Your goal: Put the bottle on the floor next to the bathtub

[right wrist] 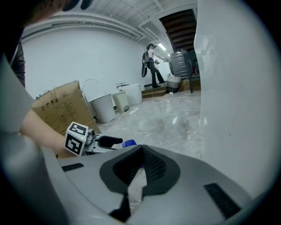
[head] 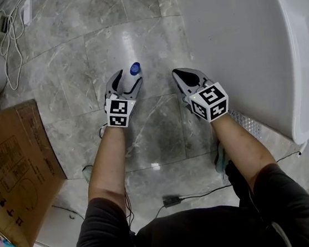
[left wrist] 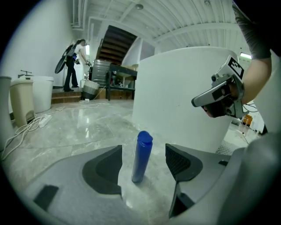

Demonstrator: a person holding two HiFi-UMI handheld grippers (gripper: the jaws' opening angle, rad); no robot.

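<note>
Now bottle upright, untouched, between wide-apart left gripper jaws.

Barely catching the bottle from the head view: blue cap and little else, the rest tucked behind the left gripper. Cutting off the bathtub at the top and right edges and the cardboard box at the left, print there too small to read. From the right gripper view, only a blue sliver of bottle past the right gripper. Way back in the left gripper view, a person, too small to make out.
</note>
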